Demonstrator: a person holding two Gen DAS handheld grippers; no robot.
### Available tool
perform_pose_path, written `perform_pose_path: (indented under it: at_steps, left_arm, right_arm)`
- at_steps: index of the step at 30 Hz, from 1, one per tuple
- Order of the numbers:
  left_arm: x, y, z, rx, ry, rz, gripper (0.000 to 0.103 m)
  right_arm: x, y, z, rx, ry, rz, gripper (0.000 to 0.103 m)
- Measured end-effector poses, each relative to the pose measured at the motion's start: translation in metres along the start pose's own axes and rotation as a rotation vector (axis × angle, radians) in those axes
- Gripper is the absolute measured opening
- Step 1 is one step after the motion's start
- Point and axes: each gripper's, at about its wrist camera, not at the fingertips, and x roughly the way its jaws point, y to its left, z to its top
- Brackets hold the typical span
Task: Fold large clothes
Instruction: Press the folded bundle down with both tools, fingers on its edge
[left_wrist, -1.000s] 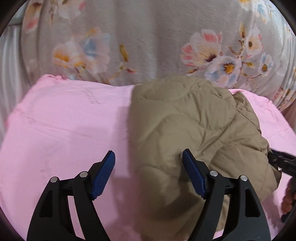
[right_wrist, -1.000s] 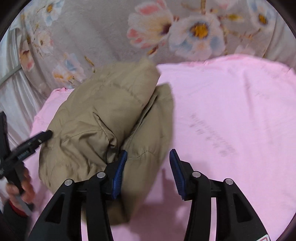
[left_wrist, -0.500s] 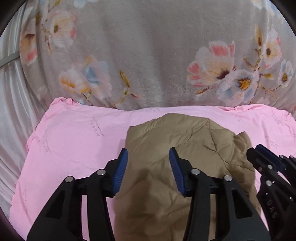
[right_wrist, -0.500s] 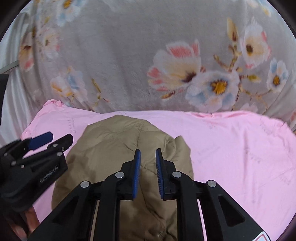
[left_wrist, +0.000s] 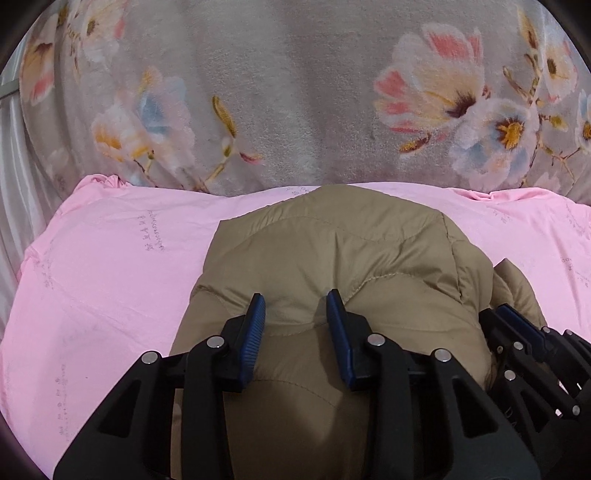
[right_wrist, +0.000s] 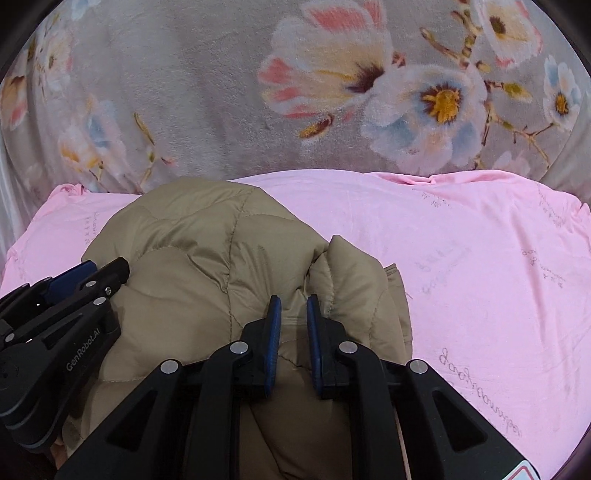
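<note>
Both jaws have just been closing – the left gripper (left_wrist: 295, 308) and right gripper (right_wrist: 293, 314) now pinch the puffy tan quilted jacket (left_wrist: 332, 258), bundled at six o'clock on the pink sheet (left_wrist: 110, 277) – seemingly ready for lifting.

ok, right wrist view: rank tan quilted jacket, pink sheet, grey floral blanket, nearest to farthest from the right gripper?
1. Tan quilted jacket: between and under the right gripper, whose jaws have just been closing on a fold of it.
2. Pink sheet: under the jacket, spreading right.
3. Grey floral blanket: along the back, beyond the sheet's far edge.
</note>
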Motion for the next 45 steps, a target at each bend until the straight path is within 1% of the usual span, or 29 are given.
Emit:
perform_pose_path:
  at_steps: [6, 15, 36, 42, 45]
  left_arm:
    - [0.012, -0.003, -0.003, -0.004, -0.018, 0.001, 0.033]
    - [0.02, -0.007, -0.005, 0.008, -0.023, 0.011, 0.033]
    - [0.021, -0.009, -0.006, 0.019, -0.027, 0.024, 0.033]
    - [0.02, -0.009, -0.005, 0.028, -0.027, 0.039, 0.034]
    - [0.017, -0.007, -0.004, 0.035, -0.02, 0.051, 0.036]
  right_arm:
    - [0.011, -0.001, 0.0, -0.002, 0.007, 0.003, 0.011]
    - [0.019, -0.005, 0.0, 0.021, 0.025, 0.024, 0.011]
    - [0.02, -0.005, 0.001, 0.027, 0.027, 0.024, 0.011]
    - [0.021, -0.004, 0.0, 0.024, 0.021, 0.01, 0.011]
    - [0.015, -0.006, 0.001, 0.017, 0.026, 0.023, 0.013]
